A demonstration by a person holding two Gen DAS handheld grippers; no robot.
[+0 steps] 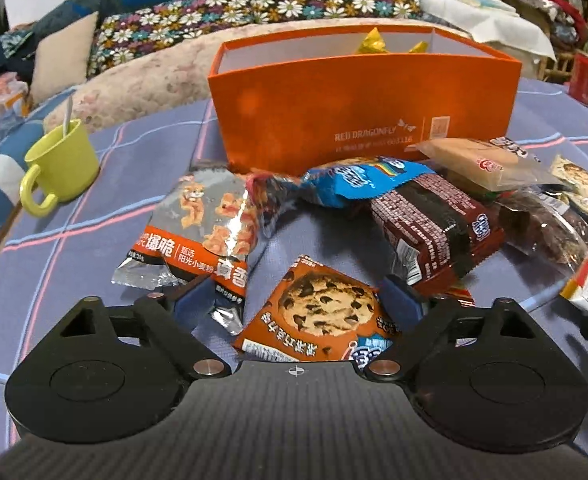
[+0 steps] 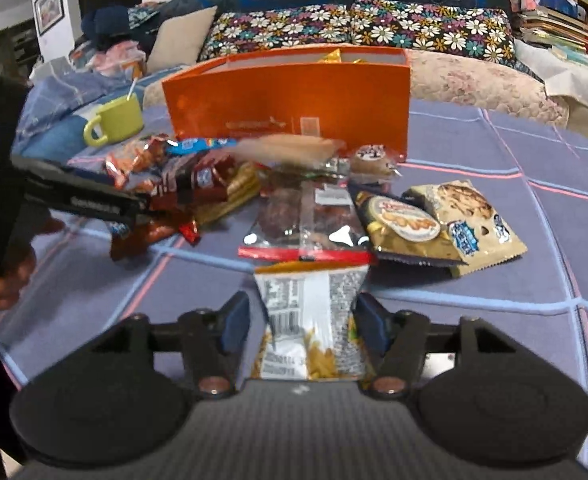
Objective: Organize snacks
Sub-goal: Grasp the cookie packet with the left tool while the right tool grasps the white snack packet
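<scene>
right gripper (image 2: 302, 320) fingers pinch a white snack packet (image 2: 310, 320); left gripper (image 1: 294, 304) fingers wide around the cookie packet (image 1: 318, 312), both bound for the orange box (image 1: 366, 100).

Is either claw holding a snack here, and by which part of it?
The right claw pinches a white snack packet across its middle. The left claw stands open around the cookie packet, not gripping it.

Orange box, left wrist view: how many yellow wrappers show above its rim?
2. One yellow wrapper tip pokes up near the middle of the orange box, the other just right of it. More may lie hidden behind the front wall.
</scene>
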